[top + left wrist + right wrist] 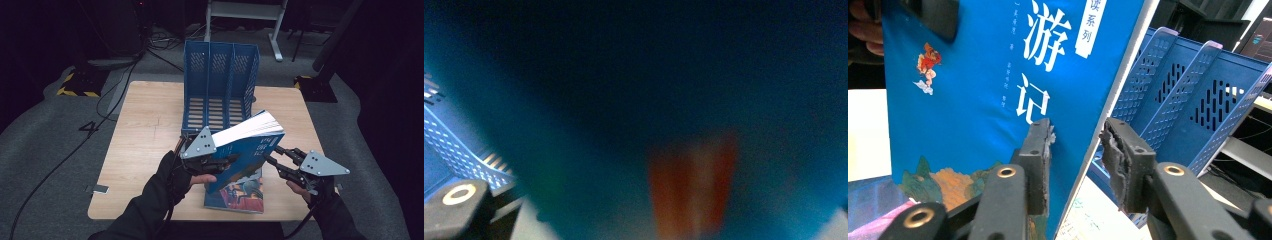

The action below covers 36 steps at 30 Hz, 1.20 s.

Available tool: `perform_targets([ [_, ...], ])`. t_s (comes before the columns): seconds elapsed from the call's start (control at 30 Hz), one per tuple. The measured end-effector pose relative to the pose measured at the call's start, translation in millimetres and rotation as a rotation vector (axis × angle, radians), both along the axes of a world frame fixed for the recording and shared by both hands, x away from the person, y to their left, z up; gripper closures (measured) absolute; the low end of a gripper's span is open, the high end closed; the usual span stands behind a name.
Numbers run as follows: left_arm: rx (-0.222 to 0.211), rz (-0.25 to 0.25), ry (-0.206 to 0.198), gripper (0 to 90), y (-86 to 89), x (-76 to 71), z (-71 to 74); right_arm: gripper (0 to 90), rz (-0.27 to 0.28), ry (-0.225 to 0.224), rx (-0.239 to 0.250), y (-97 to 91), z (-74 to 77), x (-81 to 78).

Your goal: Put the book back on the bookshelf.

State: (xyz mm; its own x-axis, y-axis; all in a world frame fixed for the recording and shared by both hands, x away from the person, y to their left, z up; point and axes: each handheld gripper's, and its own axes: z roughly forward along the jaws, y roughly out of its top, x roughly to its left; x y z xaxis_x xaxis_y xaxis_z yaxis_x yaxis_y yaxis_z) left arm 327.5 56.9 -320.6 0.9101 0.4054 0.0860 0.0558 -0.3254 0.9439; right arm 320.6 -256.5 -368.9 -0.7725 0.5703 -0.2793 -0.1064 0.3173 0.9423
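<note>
A blue paperback book (250, 145) hangs tilted above the table's front, white page edge up. My left gripper (227, 161) is shut on its lower left part, and the cover (674, 100) is a blur right in front of that gripper's camera, with one finger (459, 207) at the bottom left. My right gripper (270, 154) is at the book's right edge. In the right gripper view its jaws (1075, 135) straddle that edge: one pad lies by the cover (973, 75), while the other stands apart behind the pages. A second book (235, 197) lies flat underneath.
A blue three-slot file rack (220, 75) stands upright at the back middle of the wooden table (145, 130), just beyond the raised book; its perforated walls (1198, 90) are close. A small flat device (101, 189) lies at the front left edge. Cables cross the floor.
</note>
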Motion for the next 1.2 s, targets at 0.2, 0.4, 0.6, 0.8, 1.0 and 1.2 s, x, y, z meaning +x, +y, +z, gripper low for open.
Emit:
perform_targets([
  [0.2, 0.002, 0.011, 0.001, 54.3, -0.7, 0.9, 3.6, 56.9, -0.009, 0.008, -0.007, 0.6, -0.5, 0.1],
  [0.4, -0.015, -0.004, 0.037, 57.6, 1.7, 5.2, 5.7, 45.7, -0.043, 0.036, -0.023, -12.6, -4.9, 2.0],
  [0.6, -0.023, -0.008, 0.056, 59.3, 1.4, 8.3, 7.2, 36.1, -0.098, 0.169, -0.095, -41.9, -29.1, 15.2],
  [0.8, -0.031, -0.016, 0.057, 59.9, 1.6, 8.7, 7.2, 33.3, -0.210, 0.299, -0.174, -67.7, -67.4, 33.6],
  [1.0, -0.069, -0.032, 0.058, 59.5, 5.9, 10.8, 3.7, 32.9, -0.274, 0.417, -0.157, -85.4, -94.5, 48.3],
  [1.2, -0.084, -0.067, 0.033, 58.6, 7.3, 7.4, 1.6, 33.0, -0.269, 0.417, -0.181, -80.1, -97.9, 48.8],
])
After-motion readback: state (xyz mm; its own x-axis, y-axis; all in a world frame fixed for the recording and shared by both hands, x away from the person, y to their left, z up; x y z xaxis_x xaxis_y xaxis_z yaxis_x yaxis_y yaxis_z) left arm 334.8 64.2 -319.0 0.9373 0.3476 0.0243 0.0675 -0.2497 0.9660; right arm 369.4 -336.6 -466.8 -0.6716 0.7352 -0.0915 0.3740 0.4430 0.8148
